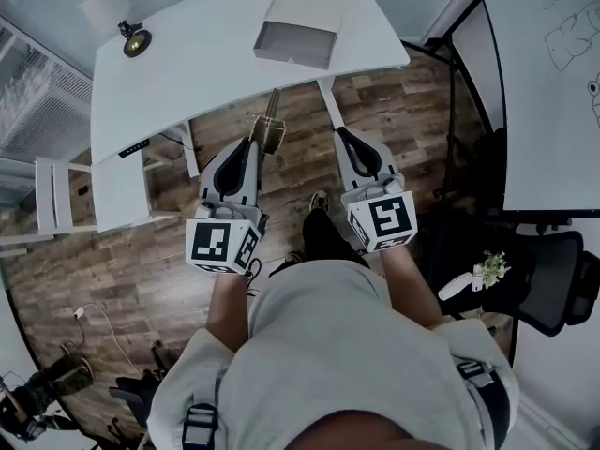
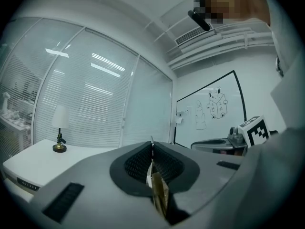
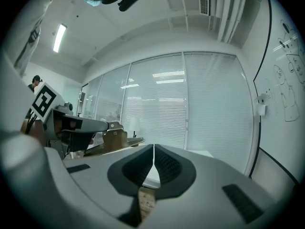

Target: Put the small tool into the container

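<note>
Our left claw (image 1: 255, 146) grips the small brass-coloured tool (image 1: 273, 136) by its broad end; we judge it light and stiff. Our right claw (image 1: 343, 135) is closed, empty.

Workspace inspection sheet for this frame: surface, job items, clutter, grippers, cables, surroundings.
Surface: white desk.
Job's things: small tool clamped in the left hand-held gripper, above the floor and short of the desk; open box container on the desk.
Clutter: desk lamp on the desk's left end.
Grippers: left hand-held gripper shut on the small tool; right hand-held gripper shut, empty.
Cables: white cable on the floor; dark cable under the desk.
Surroundings: wood floor, whiteboard, office chair, window blinds.
</note>
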{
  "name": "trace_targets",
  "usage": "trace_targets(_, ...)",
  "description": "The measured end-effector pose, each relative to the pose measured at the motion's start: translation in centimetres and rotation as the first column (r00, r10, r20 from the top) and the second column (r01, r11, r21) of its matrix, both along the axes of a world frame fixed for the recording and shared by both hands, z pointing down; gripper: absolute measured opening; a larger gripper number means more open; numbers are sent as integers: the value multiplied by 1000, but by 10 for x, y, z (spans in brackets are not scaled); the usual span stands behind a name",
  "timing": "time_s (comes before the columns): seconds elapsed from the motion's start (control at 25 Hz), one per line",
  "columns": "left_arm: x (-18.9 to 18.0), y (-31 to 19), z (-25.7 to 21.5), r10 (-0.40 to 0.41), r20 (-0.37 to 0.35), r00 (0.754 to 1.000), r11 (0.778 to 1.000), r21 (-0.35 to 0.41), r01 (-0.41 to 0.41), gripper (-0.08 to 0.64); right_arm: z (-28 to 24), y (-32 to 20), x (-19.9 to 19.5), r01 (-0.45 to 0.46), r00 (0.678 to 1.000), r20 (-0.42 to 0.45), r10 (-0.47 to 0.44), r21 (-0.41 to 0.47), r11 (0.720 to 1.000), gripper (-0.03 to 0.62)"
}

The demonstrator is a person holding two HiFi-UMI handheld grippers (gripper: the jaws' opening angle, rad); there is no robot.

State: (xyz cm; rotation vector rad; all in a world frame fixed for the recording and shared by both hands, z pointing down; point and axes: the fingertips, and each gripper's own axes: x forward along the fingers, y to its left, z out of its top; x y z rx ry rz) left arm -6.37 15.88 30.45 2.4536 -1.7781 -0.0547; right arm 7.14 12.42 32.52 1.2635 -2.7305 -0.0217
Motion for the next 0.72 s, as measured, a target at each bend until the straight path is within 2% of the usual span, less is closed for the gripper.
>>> trace_targets(0.24,0,-66,-2,-1,11,1000,1000,-14,1,31,-2,-71,-8,52,999,-11,-52,-8,999,28)
trace_targets(0.56,8,-133,15,6,63,998,997,-79,-1,31,17,-140,-4,157,987,-27,-159,-66,985,28)
trace_targets(0.72,11,-157,28,10,73,997,993,-116,-2,31,28,-159,-9,201,973,-104,-204,-35,979,28)
